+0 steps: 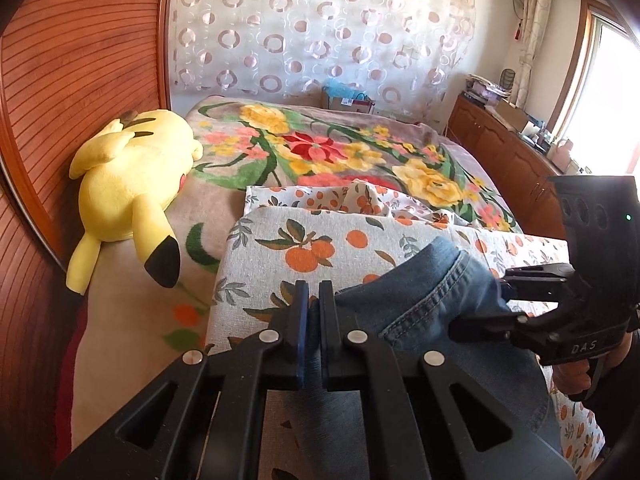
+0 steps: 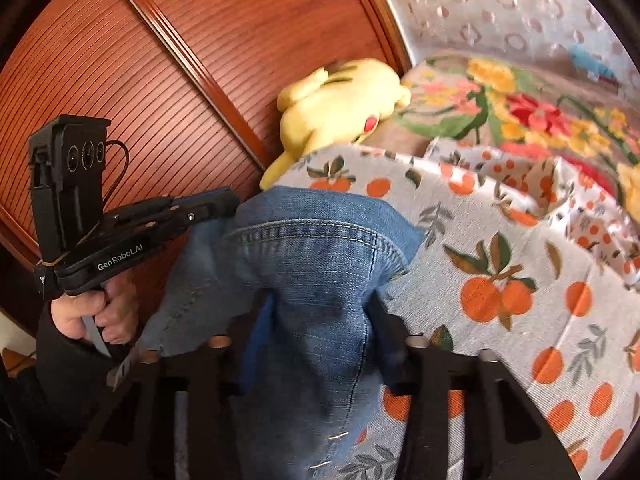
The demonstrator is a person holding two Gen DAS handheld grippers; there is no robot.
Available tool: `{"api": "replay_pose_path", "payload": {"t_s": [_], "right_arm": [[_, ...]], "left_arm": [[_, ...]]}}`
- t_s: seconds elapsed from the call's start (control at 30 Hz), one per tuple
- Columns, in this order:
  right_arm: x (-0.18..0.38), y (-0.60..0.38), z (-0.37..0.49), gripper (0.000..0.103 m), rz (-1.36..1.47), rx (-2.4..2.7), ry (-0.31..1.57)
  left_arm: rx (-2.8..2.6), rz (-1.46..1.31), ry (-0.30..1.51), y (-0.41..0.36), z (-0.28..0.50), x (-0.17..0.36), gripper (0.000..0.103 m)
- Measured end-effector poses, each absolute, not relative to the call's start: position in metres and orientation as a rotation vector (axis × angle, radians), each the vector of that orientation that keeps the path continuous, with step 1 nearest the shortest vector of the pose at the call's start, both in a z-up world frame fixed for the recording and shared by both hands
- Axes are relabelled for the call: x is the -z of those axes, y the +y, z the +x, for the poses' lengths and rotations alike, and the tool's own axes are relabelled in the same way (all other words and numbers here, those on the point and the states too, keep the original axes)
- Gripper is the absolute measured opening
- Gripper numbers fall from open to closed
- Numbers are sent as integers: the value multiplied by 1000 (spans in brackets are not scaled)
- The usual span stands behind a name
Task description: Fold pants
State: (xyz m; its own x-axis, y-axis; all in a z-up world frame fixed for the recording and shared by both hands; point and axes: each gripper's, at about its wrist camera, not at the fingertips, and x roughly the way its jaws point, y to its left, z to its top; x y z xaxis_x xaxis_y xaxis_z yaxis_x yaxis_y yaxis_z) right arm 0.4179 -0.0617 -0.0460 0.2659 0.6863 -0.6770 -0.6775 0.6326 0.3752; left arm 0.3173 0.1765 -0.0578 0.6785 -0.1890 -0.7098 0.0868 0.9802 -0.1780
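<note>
Left tongs: the black two-finger left gripper (image 1: 314, 304) had its jaws squeezed nearly together on a pinch of the blue denim pants (image 1: 420, 300), with only a thin sliver of fabric between them.
Right tongs: the black right gripper (image 2: 320, 312) was clamped on a fat bunch of the same denim, jaws held apart by the cloth. In the left view it (image 1: 506, 300) sat just off to the right, gripping the stitched hem.
Pants: the denim hung lifted between the two tongs, above the grey cloth printed with oranges and leaves (image 1: 280, 248), and draped down toward the right camera.
Edges: the orange-print cloth's left edge ran just left of the left tongs; past it lay the floral plush blanket (image 1: 320, 148).
Room to move: ahead of both tongs the cloth was flat and open. Far left was tight: the yellow plush toy with black-tipped ears (image 1: 128, 184) lay against the reddish ribbed wooden headboard (image 1: 80, 60). A wooden cabinet (image 1: 500, 148) lined the far right.
Writing: "GenRobot.AI" read on the left gripper's body in the right view, and "DAS" on the right one in the left view.
Hand: the person's left hand (image 2: 100, 316) held the handle.
</note>
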Motion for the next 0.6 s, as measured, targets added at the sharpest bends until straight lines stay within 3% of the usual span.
{"api": "replay_pose_path", "payload": {"t_s": [0.1,0.2,0.27,0.33,0.6], "right_arm": [[41,-68,406,27,15,-895,885],[32,-80,392,24,29,-854,838],[26,-92,382,24,54,-819,814],[21,-104,370,24,48,-773,793],[28,-160,321,24,29,-592,762]], "left_arm": [[121,-92,822,169,309,47,10],[118,-45,801,159,295,33,22],[133,-36,780,154,283,25,40],[152,-35,759,149,272,17,49],[216,-17,764,121,234,17,49]]}}
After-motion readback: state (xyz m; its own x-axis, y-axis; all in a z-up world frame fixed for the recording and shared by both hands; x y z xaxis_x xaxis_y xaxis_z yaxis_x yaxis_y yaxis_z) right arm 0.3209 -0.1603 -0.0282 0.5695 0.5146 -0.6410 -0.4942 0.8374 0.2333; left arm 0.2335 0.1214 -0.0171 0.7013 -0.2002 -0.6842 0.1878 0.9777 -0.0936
